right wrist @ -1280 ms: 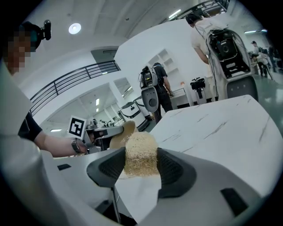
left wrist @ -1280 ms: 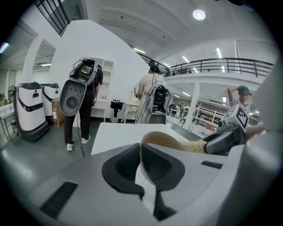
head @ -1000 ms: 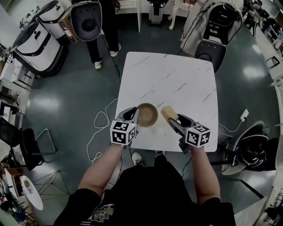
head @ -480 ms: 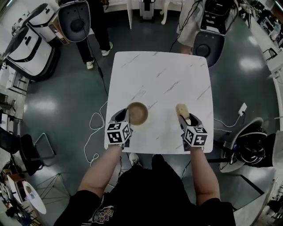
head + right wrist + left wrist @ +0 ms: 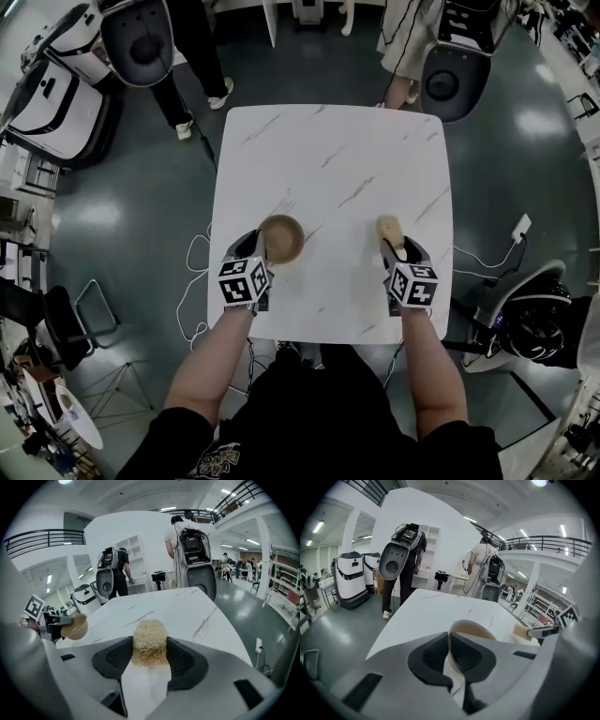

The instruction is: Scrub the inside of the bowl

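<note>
Left gripper (image 5: 258,247): jaws nearly together, pinching the wall of the small round tan bowl (image 5: 281,238), which sits over the near-left part of the white marble-pattern square table (image 5: 337,141). The head view hides the contact under the gripper body. The left gripper view shows it: one dark pad (image 5: 433,653) outside the rim, the other inside, wall clamped between.

Bowl and scrubber are well apart, with bare tabletop between them.

Right gripper (image 5: 394,249): jaws wide, clamped on the straw-coloured fibrous scrubbing pad (image 5: 388,229) over the near-right part of the table. Head view gives only a pale lump. The right gripper view shows coarse tangled fibres squeezed between both pads and poking past them, plus the bowl side-on at far left.
</note>
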`<state>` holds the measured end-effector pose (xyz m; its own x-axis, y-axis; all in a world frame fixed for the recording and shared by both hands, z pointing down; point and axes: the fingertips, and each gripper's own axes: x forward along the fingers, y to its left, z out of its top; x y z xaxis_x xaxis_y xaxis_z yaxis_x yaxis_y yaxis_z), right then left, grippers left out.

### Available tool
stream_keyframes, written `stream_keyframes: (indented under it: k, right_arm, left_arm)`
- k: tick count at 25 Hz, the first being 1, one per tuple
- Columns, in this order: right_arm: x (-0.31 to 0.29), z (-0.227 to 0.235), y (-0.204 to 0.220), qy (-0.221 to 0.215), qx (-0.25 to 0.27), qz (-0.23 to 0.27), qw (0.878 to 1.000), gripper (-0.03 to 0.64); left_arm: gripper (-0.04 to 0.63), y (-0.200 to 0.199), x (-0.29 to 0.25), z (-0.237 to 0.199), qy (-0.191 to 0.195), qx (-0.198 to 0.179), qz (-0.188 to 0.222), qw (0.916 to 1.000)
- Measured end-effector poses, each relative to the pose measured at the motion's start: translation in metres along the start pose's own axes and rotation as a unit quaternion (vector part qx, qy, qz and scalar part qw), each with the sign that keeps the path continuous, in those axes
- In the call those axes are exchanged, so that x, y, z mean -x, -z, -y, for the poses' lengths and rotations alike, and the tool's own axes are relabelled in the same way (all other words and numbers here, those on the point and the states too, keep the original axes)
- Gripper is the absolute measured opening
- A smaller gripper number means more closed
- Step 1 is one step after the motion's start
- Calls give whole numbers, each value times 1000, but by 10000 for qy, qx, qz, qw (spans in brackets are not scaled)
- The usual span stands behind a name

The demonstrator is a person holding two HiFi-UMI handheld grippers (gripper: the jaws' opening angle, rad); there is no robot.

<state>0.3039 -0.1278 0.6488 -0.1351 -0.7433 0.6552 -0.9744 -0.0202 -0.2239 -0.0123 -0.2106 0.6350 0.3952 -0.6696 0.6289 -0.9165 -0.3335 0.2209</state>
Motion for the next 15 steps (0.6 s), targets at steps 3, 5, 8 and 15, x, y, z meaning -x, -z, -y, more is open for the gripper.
stream_keyframes:
  k: [3,5,8,15]
  right_arm:
    - [-15,10,-5,8,24,-27,10000,235]
    - [-24,14,-9,15,43,-42,10000,235]
    - [-32,18,-11,35,57,-49,10000,235]
    - [-41,16,-14,116,300,-57,9995,235]
  left_arm:
    - [20,-1,-14,-2,-93,33,-50,9999]
    - [20,-2,-22,-3,-134,57,-71,9999]
    - [20,-1,-31,-5,-196,73,-126,9997]
    - [20,-2,-47,-12,-279,127,-162,9994]
